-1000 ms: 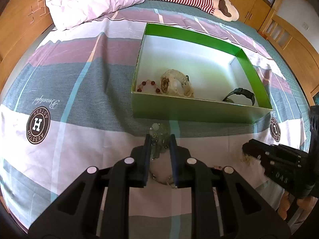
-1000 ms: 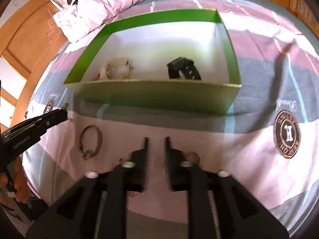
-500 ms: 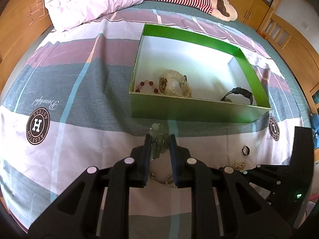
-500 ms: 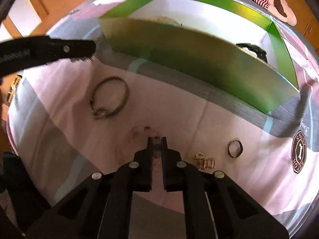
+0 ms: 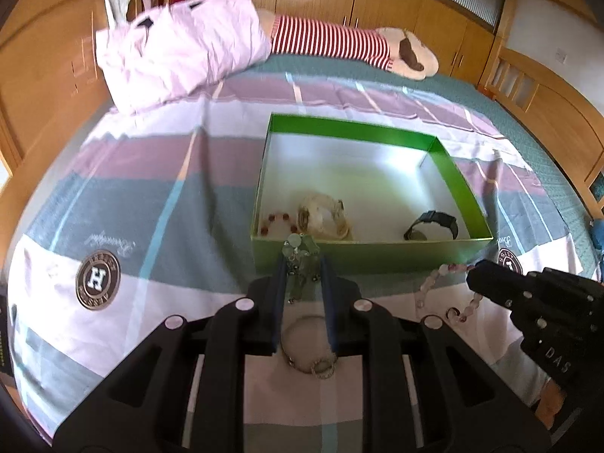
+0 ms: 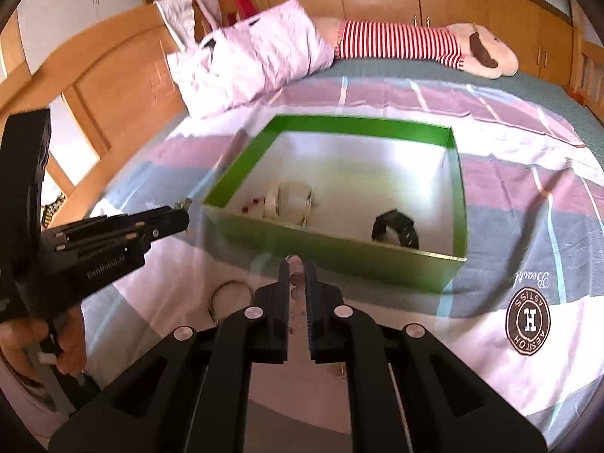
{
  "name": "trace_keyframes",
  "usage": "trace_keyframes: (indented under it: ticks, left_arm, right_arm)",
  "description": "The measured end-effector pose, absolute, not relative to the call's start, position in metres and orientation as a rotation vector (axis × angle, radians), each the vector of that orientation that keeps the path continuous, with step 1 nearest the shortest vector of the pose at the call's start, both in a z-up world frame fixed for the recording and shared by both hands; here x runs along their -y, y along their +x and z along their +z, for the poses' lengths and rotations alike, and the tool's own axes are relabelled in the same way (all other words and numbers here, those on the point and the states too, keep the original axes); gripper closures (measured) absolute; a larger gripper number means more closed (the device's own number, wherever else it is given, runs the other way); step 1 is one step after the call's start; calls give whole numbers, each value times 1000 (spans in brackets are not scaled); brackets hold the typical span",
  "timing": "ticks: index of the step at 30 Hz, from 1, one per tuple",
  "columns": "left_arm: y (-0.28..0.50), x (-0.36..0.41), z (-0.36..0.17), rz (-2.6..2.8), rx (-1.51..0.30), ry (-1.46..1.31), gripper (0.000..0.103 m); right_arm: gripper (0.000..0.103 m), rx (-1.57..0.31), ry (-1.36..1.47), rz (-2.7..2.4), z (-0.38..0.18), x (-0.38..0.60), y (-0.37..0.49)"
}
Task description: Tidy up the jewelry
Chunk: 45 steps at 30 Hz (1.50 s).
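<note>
The left gripper [image 5: 302,264] is clenched on one pale green bead-and-charm piece [image 5: 300,243], held in the air just in front of the near wall of the green box [image 5: 358,256], with the charm's top level with that wall's rim. The right gripper [image 6: 298,270] is clenched on one pink bead bracelet [image 6: 295,264]; in the left wrist view the same bracelet [image 5: 434,279] dangles in a loop from the right gripper's tip [image 5: 476,270], near the box's near right corner.

The box stands open on the bedspread [image 5: 151,196] toward the middle of the bed, its inside white. Three things lie along its near wall: one red-and-clear bead bracelet [image 5: 275,222] in the near left corner, one pale whitish bundle [image 5: 322,219] touching it on the right (what kind of jewelry it is I cannot tell), and one black watch [image 5: 434,222] toward the near right corner, well apart from the other two.

On the bedspread in front of the box, two loose pieces show: one metal bangle [image 5: 309,347] lying flat beneath the left gripper's fingers, and one small ring [image 5: 452,313] near the hanging bracelet.

At the head edge of the bed lie one pink pillow [image 5: 177,56] and one plush toy in a red-striped shirt [image 5: 355,45].
</note>
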<state>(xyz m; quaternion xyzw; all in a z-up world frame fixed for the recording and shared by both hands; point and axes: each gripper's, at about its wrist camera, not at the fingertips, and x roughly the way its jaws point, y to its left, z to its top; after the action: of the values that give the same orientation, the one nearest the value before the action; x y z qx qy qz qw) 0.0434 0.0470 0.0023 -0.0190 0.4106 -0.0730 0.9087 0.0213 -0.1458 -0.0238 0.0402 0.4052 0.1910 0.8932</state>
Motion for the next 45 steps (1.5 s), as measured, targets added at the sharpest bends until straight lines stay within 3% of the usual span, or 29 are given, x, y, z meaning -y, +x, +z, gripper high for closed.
trace_keyframes:
  ticks: [18,29,30,31,33,40,45]
  left_arm:
    - [55,-24,28,-91,-691,92,85]
    - [123,-44,15,-203,-851,-148,85]
    - [126,-44,10,-224,-867,-161,81]
    - [128,-45,4,-233,-881,-171,65]
    - [127,-46,0,-212,-888,-175,52]
    - [91,-53,6,-238,-933,-167,49]
    - [57,-55,-39,-161,-1083,-69,48]
  right_arm:
    - [95,-699,173,350,-2,158,56]
    - [95,-774,250,289,-25,179,101]
    - [92,-785,258,297,-27,179,101]
    - [73,-793,259,300,-28,179,100]
    - [45,-791,241,301,-24,179,93]
    - [45,-919,221,365,-23,189,53]
    - [45,-1048,139,269,-57,193,40]
